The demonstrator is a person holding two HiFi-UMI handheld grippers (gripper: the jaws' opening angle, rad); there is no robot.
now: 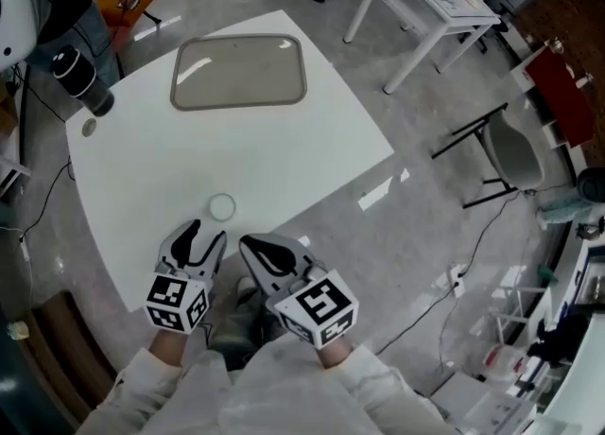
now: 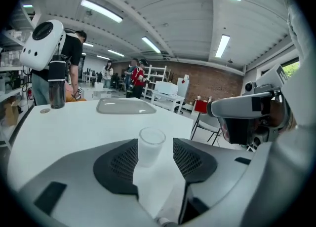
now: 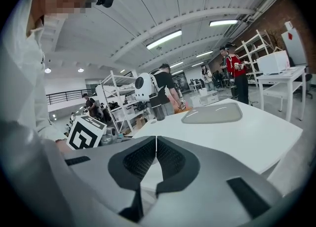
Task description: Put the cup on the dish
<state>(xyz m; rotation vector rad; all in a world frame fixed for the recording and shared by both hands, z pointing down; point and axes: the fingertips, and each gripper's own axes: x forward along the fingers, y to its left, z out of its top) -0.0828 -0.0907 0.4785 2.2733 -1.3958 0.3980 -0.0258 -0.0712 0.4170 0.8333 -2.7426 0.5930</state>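
A small clear cup (image 1: pixel 222 206) stands upright on the white table (image 1: pixel 312 149), near its front edge. The dish is a grey, rounded rectangular tray (image 1: pixel 238 72) at the far side of the table, with nothing on it. My left gripper (image 1: pixel 206 232) is open just behind the cup. In the left gripper view the cup (image 2: pixel 149 145) stands at the mouth of the gap, and the pads (image 2: pixel 183 158) do not touch it. My right gripper (image 1: pixel 249 240) is beside the left one, at the table's edge. Its jaws are shut on nothing (image 3: pixel 156 140). The tray (image 3: pixel 212 113) lies far ahead of it.
A black bottle (image 1: pixel 83 83) and a small round disc (image 1: pixel 89 128) sit at the table's far left corner. A white side table (image 1: pixel 435 3) and a folding chair (image 1: pixel 506 154) stand on the floor to the right. People stand further back.
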